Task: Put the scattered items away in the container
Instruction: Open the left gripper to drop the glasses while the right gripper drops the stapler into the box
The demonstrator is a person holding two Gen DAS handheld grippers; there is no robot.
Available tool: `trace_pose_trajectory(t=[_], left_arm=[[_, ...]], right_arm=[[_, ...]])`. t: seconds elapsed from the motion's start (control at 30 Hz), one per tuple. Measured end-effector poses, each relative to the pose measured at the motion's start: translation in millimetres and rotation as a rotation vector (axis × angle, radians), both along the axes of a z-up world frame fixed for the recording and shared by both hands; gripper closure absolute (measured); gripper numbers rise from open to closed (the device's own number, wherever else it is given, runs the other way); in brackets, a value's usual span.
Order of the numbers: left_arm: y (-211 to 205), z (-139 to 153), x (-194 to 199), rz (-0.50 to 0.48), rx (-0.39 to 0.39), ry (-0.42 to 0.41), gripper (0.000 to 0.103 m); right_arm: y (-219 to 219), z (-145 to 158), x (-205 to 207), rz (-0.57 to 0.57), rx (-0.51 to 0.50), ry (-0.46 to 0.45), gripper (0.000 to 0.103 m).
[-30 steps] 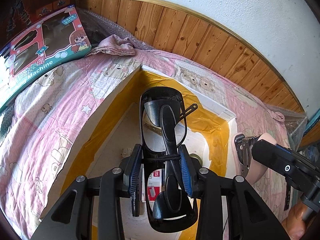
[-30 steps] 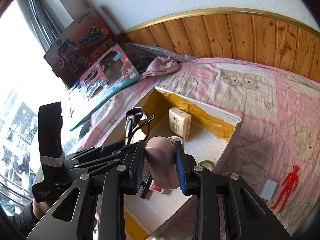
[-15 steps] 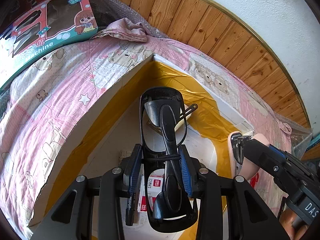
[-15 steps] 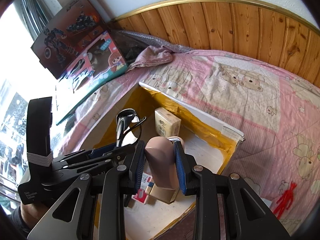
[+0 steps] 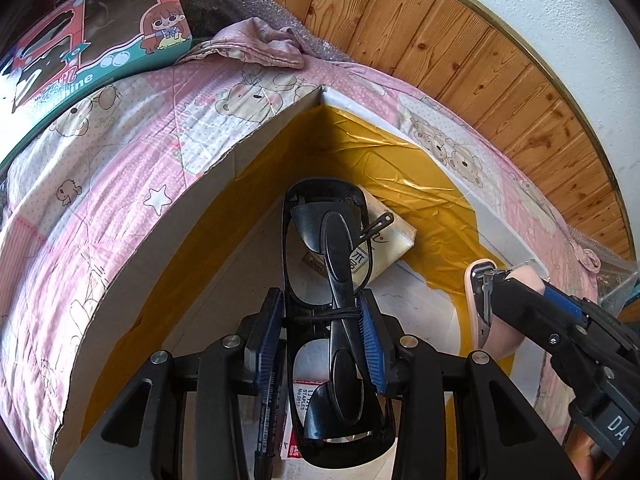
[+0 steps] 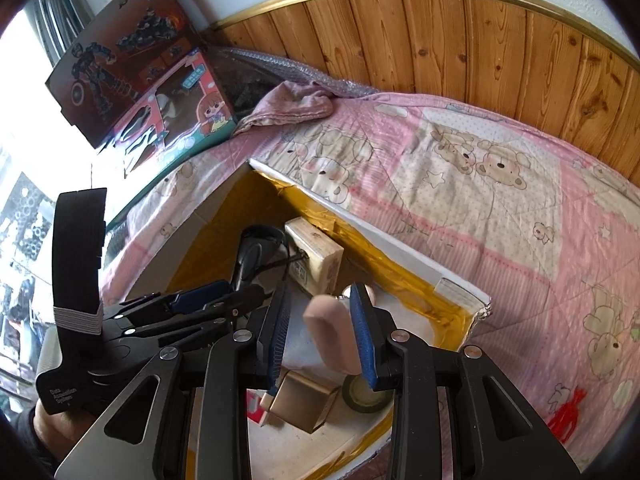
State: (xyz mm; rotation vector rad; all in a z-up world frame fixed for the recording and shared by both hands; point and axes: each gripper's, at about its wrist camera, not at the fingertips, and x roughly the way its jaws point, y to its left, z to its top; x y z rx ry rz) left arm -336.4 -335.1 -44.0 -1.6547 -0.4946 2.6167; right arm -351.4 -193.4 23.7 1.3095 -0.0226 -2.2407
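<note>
Left claw [image 5: 324, 340]: fingers closed, blue pads [image 5: 370, 344] pressed against both sides of what it carries, pointing forward and slightly down. It also shows in the right wrist view, low at left [image 6: 224, 296], tips reaching in level with the right claw's. A hand [image 6: 52, 424] in a dark sleeve grips its handle from below.

Right claw [image 6: 322, 340]: fingers parted, left pad [image 6: 280, 336] clear of contact, right pad touching the item between them. From the left wrist view it enters from the right [image 5: 492, 292], angled inward.
</note>
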Motion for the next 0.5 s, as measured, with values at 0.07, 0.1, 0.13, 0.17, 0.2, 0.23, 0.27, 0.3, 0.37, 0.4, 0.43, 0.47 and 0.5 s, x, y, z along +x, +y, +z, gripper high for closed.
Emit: trace_pose_trajectory(t=[0.07, 0.1, 0.13, 0.17, 0.2, 0.23, 0.27, 0.3, 0.37, 0.4, 0.43, 0.47, 0.5], left_arm=[[0, 1, 1, -0.01, -0.009, 0.016, 0.061], [0, 2, 2, -0.017, -0.016, 0.024, 0.061], [0, 5, 3, -0.022, -0.02, 0.031, 0.061], [-1, 7, 4, -0.026, -0.021, 0.039, 0.061], [-2, 10, 5, -0.028, -0.021, 0.045, 0.061], [-4, 13, 7, -0.028, -0.022, 0.052, 0.061], [-6, 16, 9, -0.026, -0.022, 0.059, 0.061], [-8, 19, 11, -0.022, -0.021, 0.064, 0.061], [-14, 24, 15, -0.014, -0.011, 0.071, 0.061], [-17, 27, 18, -0.008, -0.007, 0.075, 0.061], [-20, 30, 21, -0.002, -0.006, 0.079, 0.061], [-23, 32, 24, 0.005, -0.005, 0.085, 0.061], [-25, 35, 28, 0.008, -0.004, 0.09, 0.061]], right_arm=[[2, 3, 2, -0.008, -0.004, 0.01, 0.068], [4, 5, 3, -0.01, -0.013, 0.013, 0.068], [6, 8, 5, -0.013, -0.023, 0.016, 0.068], [8, 11, 8, -0.016, -0.034, 0.02, 0.068], [10, 14, 11, -0.019, -0.047, 0.023, 0.068], [13, 17, 14, -0.023, -0.061, 0.023, 0.068], [15, 20, 18, -0.025, -0.075, 0.023, 0.068], [18, 22, 22, -0.027, -0.085, 0.024, 0.068], [22, 25, 32, -0.029, -0.106, 0.021, 0.068], [25, 26, 37, -0.031, -0.116, 0.02, 0.068], [28, 27, 41, -0.035, -0.126, 0.019, 0.068], [31, 28, 46, -0.039, -0.137, 0.015, 0.068], [35, 28, 50, -0.043, -0.149, 0.009, 0.068]])
